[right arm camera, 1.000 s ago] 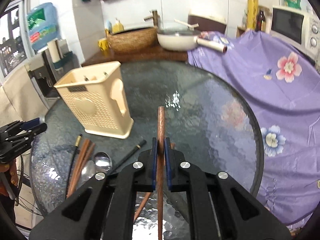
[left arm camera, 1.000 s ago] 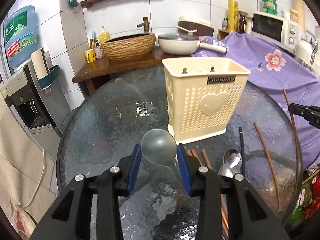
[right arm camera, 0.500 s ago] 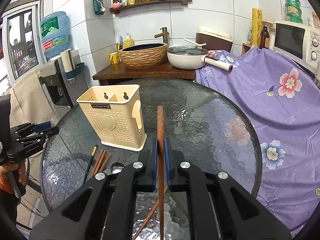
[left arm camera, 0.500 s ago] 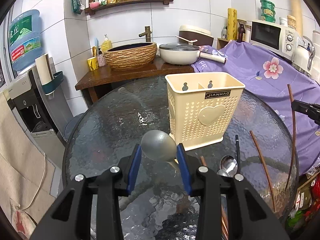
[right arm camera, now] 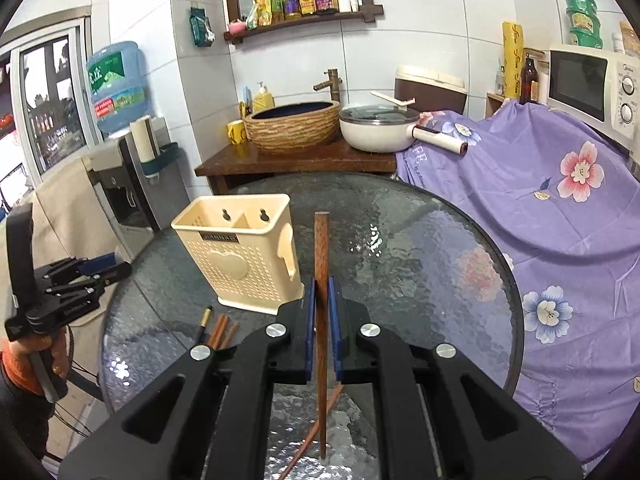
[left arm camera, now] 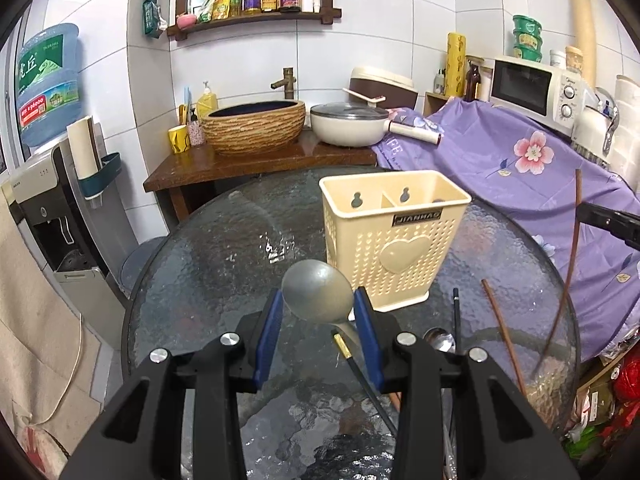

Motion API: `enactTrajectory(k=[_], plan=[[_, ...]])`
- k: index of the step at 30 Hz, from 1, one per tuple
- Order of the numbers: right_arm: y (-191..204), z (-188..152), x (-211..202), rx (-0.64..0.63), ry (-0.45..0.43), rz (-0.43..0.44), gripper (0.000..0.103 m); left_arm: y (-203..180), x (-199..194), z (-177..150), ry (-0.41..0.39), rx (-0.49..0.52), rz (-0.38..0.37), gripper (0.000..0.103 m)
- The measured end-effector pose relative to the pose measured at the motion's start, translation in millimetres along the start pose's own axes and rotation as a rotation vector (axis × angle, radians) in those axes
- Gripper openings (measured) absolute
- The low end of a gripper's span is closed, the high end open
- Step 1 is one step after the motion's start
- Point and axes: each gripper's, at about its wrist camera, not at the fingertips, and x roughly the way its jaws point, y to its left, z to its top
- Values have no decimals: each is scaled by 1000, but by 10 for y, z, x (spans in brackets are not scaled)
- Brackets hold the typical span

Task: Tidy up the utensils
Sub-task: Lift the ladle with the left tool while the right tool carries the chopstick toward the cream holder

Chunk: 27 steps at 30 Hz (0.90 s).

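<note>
A: Rising off the worktop, both tools have come up over the last second. The left tool has carried its metal spoon higher, so the cream utensil caddy now sits lower in its view and the open top shows.

B: And the right tool?

A: Clamped tight on a brown wooden chopstick, pointing forward and up, lifted clear of the glass. The left one is closed on the spoon's neck, bowl poking out ahead of the pads.

B: So both loads look ready to go into the caddy.

A: That's my read. More chopsticks and a second spoon lie on the glass just in front of the caddy, so plenty is left.

B: Any writing?

A: The caddy's plate reads "JIANHAO". The water jug has Chinese characters on a green label; the purple cloth shows "LIFE", partly folded.
</note>
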Motion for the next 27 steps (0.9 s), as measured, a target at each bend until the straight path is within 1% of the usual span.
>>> enactTrajectory(k=[6,9,12,14,18,20,23,24,27], plan=[[101,262,-157,-15,-57,14,7,-18,-98,175,-30,2,-14,36],[183,420,-228,-27,-82,24,7,9,-143,306,-37,-18,-42,36],[275,620,-292,-38,-100,39,7,42,-212,453,-58,-34,-52,36],[345,794,-342,-44,-114,52,7,60,-269,578,-79,-42,-55,36],[459,1178,-416,-26,-125,91,7,104,-425,955,-128,-80,-86,36],[515,1422,-461,-9,-141,114,7,119,-460,1145,-153,-89,-71,36],[597,1718,-511,8,-171,127,7,121,-460,1379,-183,-98,-44,36],[625,1790,-514,10,-181,123,7,119,-433,1479,-195,-95,-21,36],[747,1967,-462,-2,-197,116,7,94,-331,1620,-206,-74,36,36]])
